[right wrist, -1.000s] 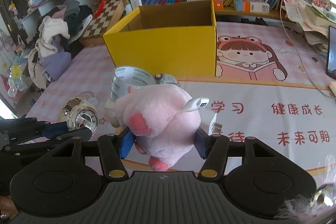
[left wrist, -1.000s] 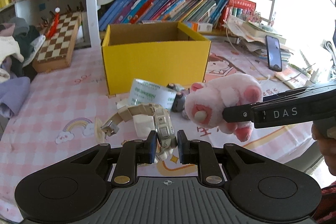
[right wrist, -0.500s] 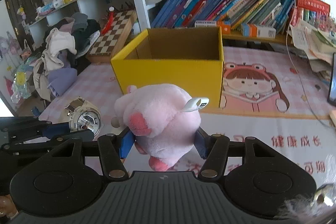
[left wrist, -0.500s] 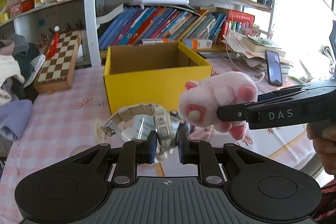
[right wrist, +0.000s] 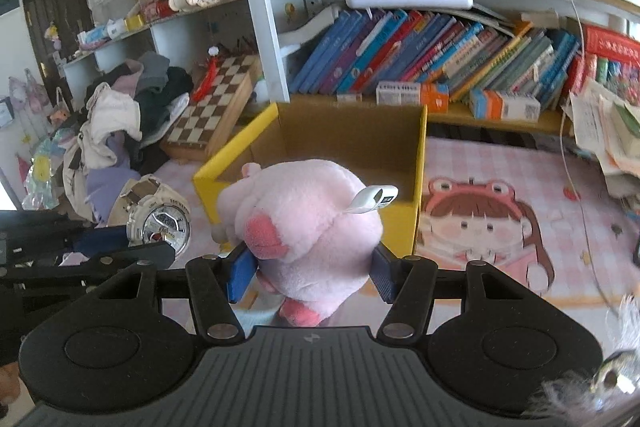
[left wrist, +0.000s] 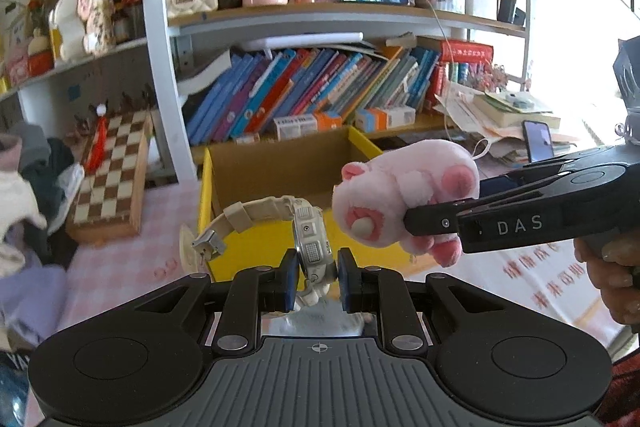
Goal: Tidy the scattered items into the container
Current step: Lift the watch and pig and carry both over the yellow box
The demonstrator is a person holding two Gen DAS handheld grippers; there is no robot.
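My left gripper is shut on a cream wristwatch, held on edge with its strap arching to the left. The same watch shows its dial at the left of the right wrist view. My right gripper is shut on a pink plush pig, which also hangs at the right in the left wrist view as the plush pig. Both loads float in front of the open yellow cardboard box, near its front wall. The box's inside looks bare as far as I see.
A pink checked tablecloth covers the desk. A wooden chessboard leans at the left by a heap of clothes. Shelves of books stand behind the box. A phone and stacked papers lie at the right.
Both grippers have risen and moved toward the box with their loads. The tape roll and desk items under them have dropped out of sight; the box opening now sits level with the watch and pig.
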